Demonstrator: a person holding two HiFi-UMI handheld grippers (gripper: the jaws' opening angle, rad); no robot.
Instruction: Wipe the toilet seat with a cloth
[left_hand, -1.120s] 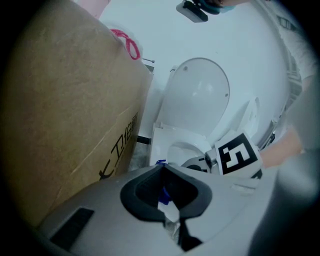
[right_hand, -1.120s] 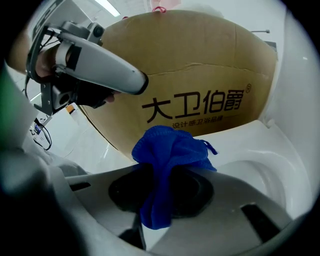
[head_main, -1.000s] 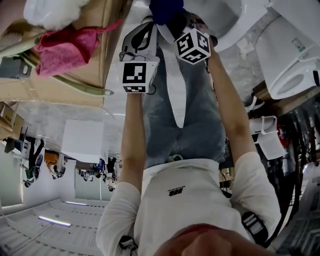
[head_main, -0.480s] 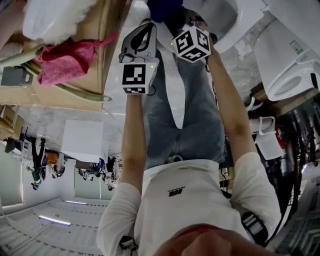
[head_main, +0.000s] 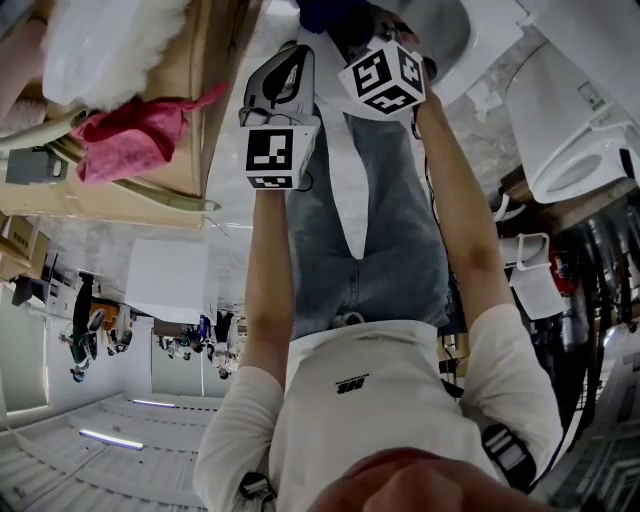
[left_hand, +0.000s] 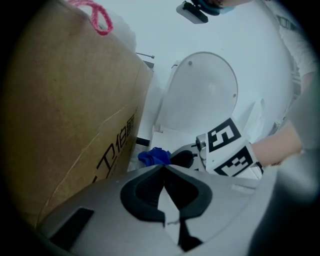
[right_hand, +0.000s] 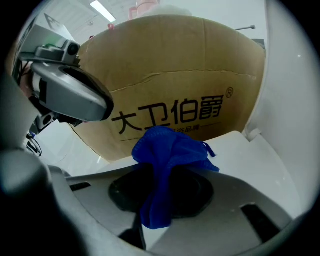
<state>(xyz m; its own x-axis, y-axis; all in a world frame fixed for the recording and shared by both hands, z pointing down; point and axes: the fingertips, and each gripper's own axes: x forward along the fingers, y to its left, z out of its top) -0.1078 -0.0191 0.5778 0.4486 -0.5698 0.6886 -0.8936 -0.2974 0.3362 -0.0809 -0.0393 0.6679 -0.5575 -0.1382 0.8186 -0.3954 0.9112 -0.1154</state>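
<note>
A blue cloth (right_hand: 167, 155) is bunched between the jaws of my right gripper (right_hand: 165, 172), which is shut on it, with a tail hanging down over the pads. In the head view the cloth (head_main: 335, 12) shows at the top edge, just past that gripper's marker cube (head_main: 383, 78). The white toilet (left_hand: 200, 95) has its lid raised; the cloth (left_hand: 154, 156) is low in front of it, near the rim (right_hand: 240, 150). My left gripper (left_hand: 164, 167) is shut with nothing in it, and hangs beside the right one (head_main: 285, 75).
A large cardboard box (left_hand: 70, 110) stands close on the left of the toilet, with a pink cloth (head_main: 130, 140) and a white fluffy bundle (head_main: 100, 50) on it. A second white toilet (head_main: 580, 110) stands to the right. The person's arms and torso fill the head view.
Both grippers have crept a little toward the toilet, the right one with the blue cloth still in it. Otherwise little differs.
</note>
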